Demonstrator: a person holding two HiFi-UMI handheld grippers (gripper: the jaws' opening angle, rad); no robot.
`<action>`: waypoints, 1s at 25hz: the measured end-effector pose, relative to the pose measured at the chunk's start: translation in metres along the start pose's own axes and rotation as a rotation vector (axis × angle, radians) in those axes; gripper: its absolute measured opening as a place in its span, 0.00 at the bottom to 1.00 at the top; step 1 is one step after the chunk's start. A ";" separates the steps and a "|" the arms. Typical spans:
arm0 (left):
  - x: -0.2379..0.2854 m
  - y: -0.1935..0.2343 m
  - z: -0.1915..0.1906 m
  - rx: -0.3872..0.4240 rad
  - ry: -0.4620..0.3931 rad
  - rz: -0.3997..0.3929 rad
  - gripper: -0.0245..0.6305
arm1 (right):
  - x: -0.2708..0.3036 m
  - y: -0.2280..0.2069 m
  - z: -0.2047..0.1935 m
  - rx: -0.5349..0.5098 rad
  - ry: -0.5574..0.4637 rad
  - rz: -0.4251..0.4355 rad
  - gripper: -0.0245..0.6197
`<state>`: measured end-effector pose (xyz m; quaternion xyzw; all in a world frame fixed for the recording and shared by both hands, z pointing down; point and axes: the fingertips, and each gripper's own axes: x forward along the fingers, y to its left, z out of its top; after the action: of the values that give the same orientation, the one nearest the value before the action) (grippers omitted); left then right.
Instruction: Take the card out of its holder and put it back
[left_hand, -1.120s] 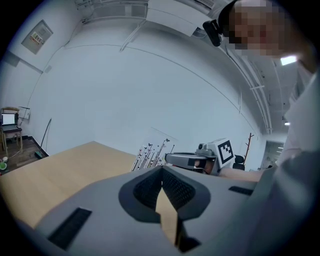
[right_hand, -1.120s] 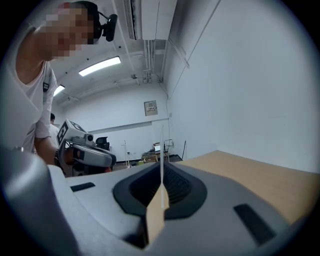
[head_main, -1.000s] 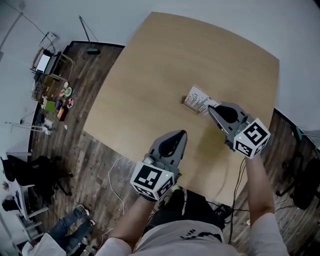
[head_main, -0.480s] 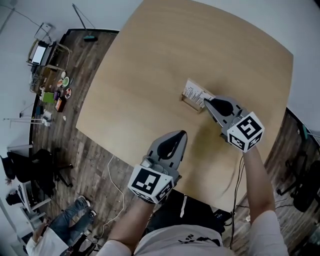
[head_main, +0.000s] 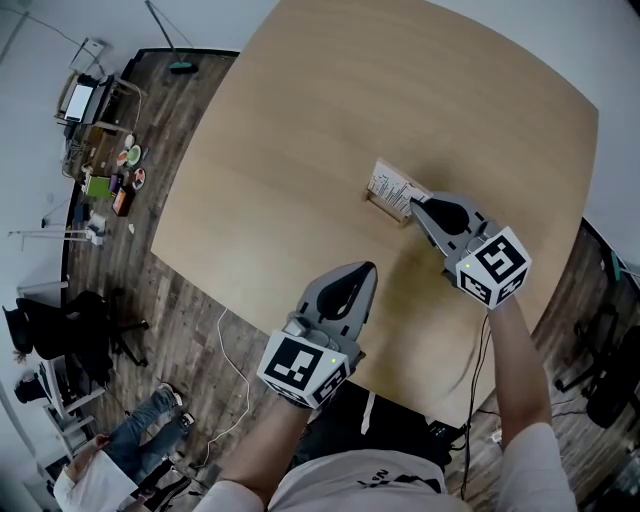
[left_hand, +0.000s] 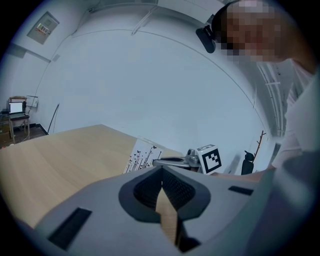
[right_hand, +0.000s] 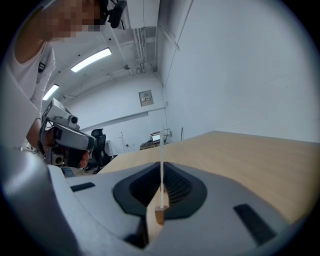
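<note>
Right side: clamps the white card with black print (head_main: 392, 185) in the grey right gripper (head_main: 416, 205), jaws pinched shut on the card's near edge. Stands upright in the small wooden holder (head_main: 385, 210), on the light wooden table (head_main: 300, 120), right of its middle. From the right gripper view: reads edge-on, a thin white line rising between the pads, holder block right under the tips (bottom edge looks seated in the block, can't confirm).

Left side: keeps the grey left gripper (head_main: 366, 268) closed, jaws together with nothing between them, only table surface showing below the tips. Hangs over the near part of the table, well apart from card and holder, nose pointing roughly their way. From the left gripper view: shows the card's printed face just beside the right gripper, with the black-and-white marker cube (left_hand: 211, 158) at that gripper's rear.

Around the table: dark wood-plank floor (head_main: 200, 330), white cable (head_main: 232, 370) lying on it near the table's near-left edge.
</note>
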<state>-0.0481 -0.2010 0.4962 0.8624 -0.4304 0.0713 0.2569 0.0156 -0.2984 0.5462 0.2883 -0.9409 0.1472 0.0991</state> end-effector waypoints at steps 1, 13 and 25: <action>0.000 0.000 0.001 -0.002 0.001 0.002 0.06 | 0.001 0.000 -0.003 0.003 0.008 -0.004 0.08; -0.001 0.000 0.002 -0.005 -0.006 0.002 0.06 | 0.010 -0.003 -0.032 0.023 0.102 -0.013 0.08; -0.016 -0.007 0.010 0.014 -0.033 0.002 0.06 | -0.021 -0.016 -0.042 0.073 0.147 -0.160 0.14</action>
<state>-0.0538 -0.1911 0.4796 0.8649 -0.4347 0.0602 0.2436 0.0464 -0.2859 0.5831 0.3542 -0.8992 0.1937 0.1690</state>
